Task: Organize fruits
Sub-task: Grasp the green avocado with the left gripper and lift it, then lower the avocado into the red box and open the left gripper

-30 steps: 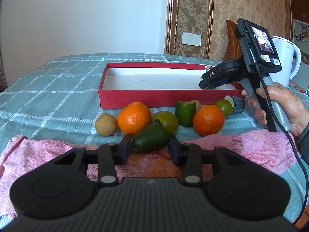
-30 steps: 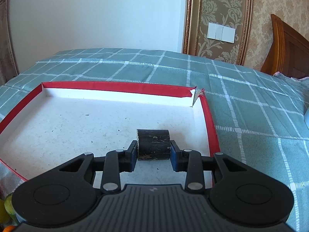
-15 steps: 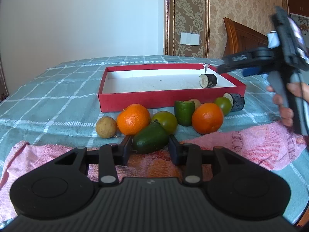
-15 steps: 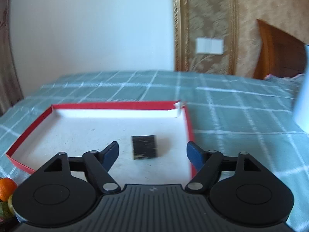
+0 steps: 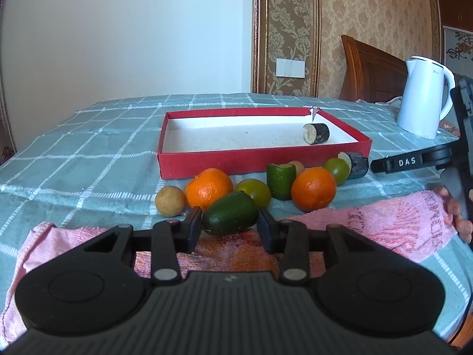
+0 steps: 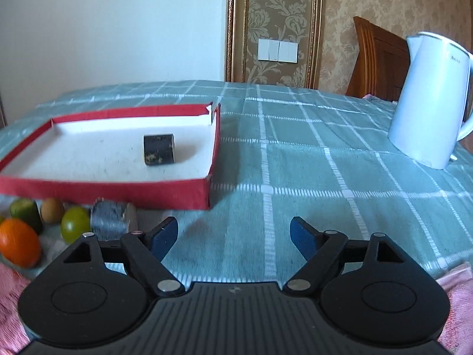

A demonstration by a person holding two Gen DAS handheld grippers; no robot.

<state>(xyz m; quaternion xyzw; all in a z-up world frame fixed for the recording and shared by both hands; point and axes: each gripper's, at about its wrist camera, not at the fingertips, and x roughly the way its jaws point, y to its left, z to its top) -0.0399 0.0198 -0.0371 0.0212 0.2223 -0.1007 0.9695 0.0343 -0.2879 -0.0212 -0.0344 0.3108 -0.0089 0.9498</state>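
1. Working mid-task: moving pieces one at a time into the red box (image 5: 260,157). Seeing one dark chunk (image 5: 317,133) already lying inside, well ahead of the left gripper (image 5: 230,224) and off to its right.
2. Pinching the avocado (image 5: 230,217) in the left gripper, pads pressing on both sides. Sitting low at the edge of the pink towel (image 5: 384,224), just short of the fruit cluster. Not managing to tell whether lifted clear or resting.
3. Holding the right gripper (image 6: 235,236) spread wide, having just been opening, with nothing in between. Hanging over bare tablecloth (image 6: 295,177), with the box ahead-left and the kettle (image 6: 428,100) ahead-right.
4. Judging the next move:
   - carrying the avocado forward over the cluster and the near box wall
   - lowering onto free floor left of the dark chunk, then letting go
   - needing enough lift to clear the oranges (image 5: 209,188) directly ahead
   - probably swinging the right gripper left toward the second dark chunk (image 6: 111,217), lying just beside its left finger
5. Counting outside the box, ahead of the left gripper:
   - two oranges
   - two round green fruits (image 5: 254,195)
   - two small brown fruits (image 5: 170,201), one half hidden behind the green chunk (image 5: 280,180)
   - one green chunk
   - one dark chunk
6. Counting elsewhere: one avocado in the grip and one dark chunk in the box, making ten pieces in all. Also one box, one towel, one kettle.
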